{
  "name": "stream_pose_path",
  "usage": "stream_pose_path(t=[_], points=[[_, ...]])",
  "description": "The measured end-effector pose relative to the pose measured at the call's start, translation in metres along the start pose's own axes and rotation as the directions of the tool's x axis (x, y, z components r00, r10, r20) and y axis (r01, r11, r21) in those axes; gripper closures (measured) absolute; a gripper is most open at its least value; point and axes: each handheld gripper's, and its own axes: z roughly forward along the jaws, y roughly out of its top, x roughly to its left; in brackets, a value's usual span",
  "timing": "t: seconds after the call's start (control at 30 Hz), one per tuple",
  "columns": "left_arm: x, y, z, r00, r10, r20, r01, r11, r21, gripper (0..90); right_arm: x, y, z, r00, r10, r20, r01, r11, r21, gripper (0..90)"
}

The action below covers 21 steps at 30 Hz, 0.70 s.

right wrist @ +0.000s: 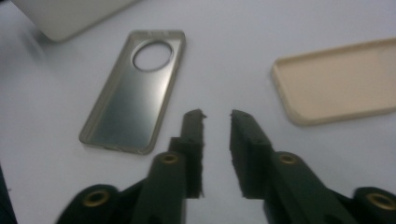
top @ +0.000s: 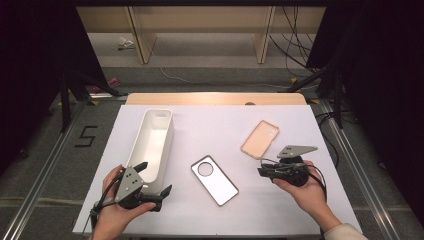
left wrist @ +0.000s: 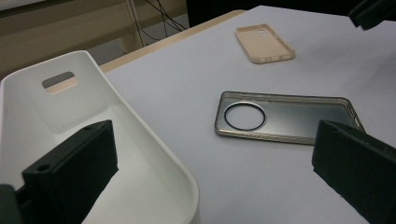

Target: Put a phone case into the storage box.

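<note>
A long white bin (top: 153,141) lies at the table's left. My left gripper (top: 155,178) is open at the bin's near end; in the left gripper view its left jaw hangs over the bin's (left wrist: 154,154) inside and its right jaw over the table. A clear grey phone case (top: 214,179) with a round hole lies mid-table, open side up. A beige phone case (top: 260,139) lies farther right. My right gripper (top: 261,169) hovers between the two cases; its jaws (right wrist: 217,116) stand a narrow gap apart and hold nothing, the clear case (right wrist: 130,98) to their left, the beige case (right wrist: 341,81) to their right.
A white sheet (top: 210,125) covers the table; a wooden edge (top: 215,98) shows at the far side. Dark stands and cables (top: 300,55) sit on the floor beyond. The left gripper view shows the clear case (left wrist: 299,119), the beige case (left wrist: 265,44) and the other gripper (left wrist: 371,11).
</note>
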Motion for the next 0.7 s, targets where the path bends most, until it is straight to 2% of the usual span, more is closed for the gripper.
stream_pose_path(t=[0.03, 0.07, 0.1, 0.13, 0.17, 0.23, 0.33, 0.37, 0.4, 0.43, 0.5, 0.57, 0.7], points=[[0.000, 0.000, 0.000, 1.0000, 0.000, 0.000, 0.000, 1.0000, 0.000, 0.0, 0.000, 0.000, 0.000, 1.0000, 0.000, 0.000, 0.000, 1.000, 0.000, 81.4], [0.000, 0.000, 0.001, 1.0000, 0.000, 0.000, 0.000, 1.0000, 0.001, 0.0, 0.003, 0.003, 0.012, 0.9999, 0.011, -0.004, -0.011, 0.998, 0.068, 86.5], [0.000, 0.000, 0.001, 1.0000, 0.001, 0.001, -0.001, 1.0000, 0.002, 0.0, 0.005, 0.004, 0.018, 0.9999, 0.014, -0.004, -0.014, 0.995, 0.096, 87.5], [0.000, 0.000, 0.001, 1.0000, 0.001, 0.001, -0.001, 1.0000, 0.002, 0.0, 0.005, 0.004, 0.018, 0.9999, 0.014, -0.004, -0.014, 0.995, 0.096, 87.5], [0.000, 0.000, 0.001, 1.0000, 0.001, 0.003, -0.001, 1.0000, 0.002, 0.0, 0.008, 0.008, 0.030, 0.9997, 0.023, -0.011, -0.021, 0.988, 0.151, 89.4], [0.000, 0.000, 0.001, 1.0000, 0.000, 0.003, 0.000, 1.0000, 0.002, 0.0, 0.011, 0.012, 0.043, 0.9994, 0.026, -0.021, -0.021, 0.979, 0.201, 90.0], [0.000, 0.000, 0.000, 1.0000, -0.005, 0.003, 0.005, 1.0000, 0.000, 0.0, 0.016, 0.016, 0.059, 0.9985, 0.041, -0.036, -0.029, 0.960, 0.278, 90.0], [0.000, 0.000, 0.000, 1.0000, -0.005, 0.003, 0.005, 1.0000, 0.000, 0.0, 0.017, 0.018, 0.063, 0.9983, 0.045, -0.038, -0.031, 0.955, 0.296, 90.0], [0.001, 0.000, 0.000, 1.0000, -0.006, 0.004, 0.006, 1.0000, -0.001, 0.0, 0.017, 0.018, 0.063, 0.9983, 0.045, -0.038, -0.031, 0.955, 0.296, 90.0], [0.001, 0.000, 0.000, 1.0000, -0.007, 0.005, 0.007, 1.0000, -0.002, 0.0, 0.021, 0.019, 0.069, 0.9981, 0.047, -0.039, -0.032, 0.944, 0.329, 90.0], [0.001, 0.000, 0.000, 1.0000, -0.004, 0.007, 0.004, 1.0000, -0.002, 0.0, 0.025, 0.018, 0.074, 0.9981, 0.046, -0.041, -0.028, 0.933, 0.359, 90.0], [0.001, 0.000, 0.000, 1.0000, -0.004, 0.007, 0.004, 1.0000, -0.002, 0.0, 0.027, 0.018, 0.076, 0.9983, 0.044, -0.038, -0.027, 0.926, 0.376, 90.0], [0.000, 0.000, 0.000, 1.0000, -0.002, 0.007, 0.002, 1.0000, -0.001, 0.0, 0.029, 0.017, 0.077, 0.9983, 0.044, -0.039, -0.025, 0.920, 0.390, 90.0]])
